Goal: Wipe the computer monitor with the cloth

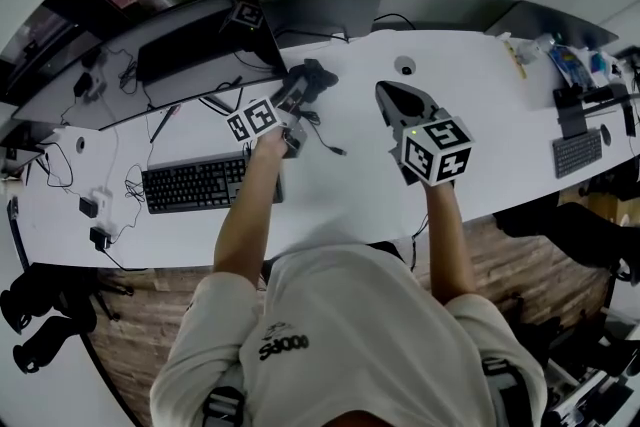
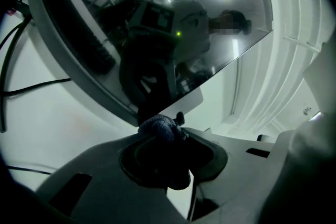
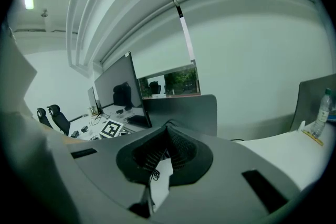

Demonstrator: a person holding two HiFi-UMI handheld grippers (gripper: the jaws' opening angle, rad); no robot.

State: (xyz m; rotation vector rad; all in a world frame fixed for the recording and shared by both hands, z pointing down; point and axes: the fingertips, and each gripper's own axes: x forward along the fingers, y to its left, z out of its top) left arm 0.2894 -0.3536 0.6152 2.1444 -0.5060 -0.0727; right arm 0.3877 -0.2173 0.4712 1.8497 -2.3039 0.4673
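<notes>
While the right gripper [image 1: 392,98] hangs above the white desk [image 1: 345,200] with its jaws together and nothing between them, the left gripper [image 1: 303,85] is clamped on a bunched dark blue cloth [image 2: 160,130]. Seen from the left gripper view, the cloth sits right at the lower corner of the monitor [image 2: 105,23], whose dark screen mirrors the gripper; whether cloth and screen touch I cannot tell. A black keyboard [image 1: 195,185] lies on the desk before the monitor
</notes>
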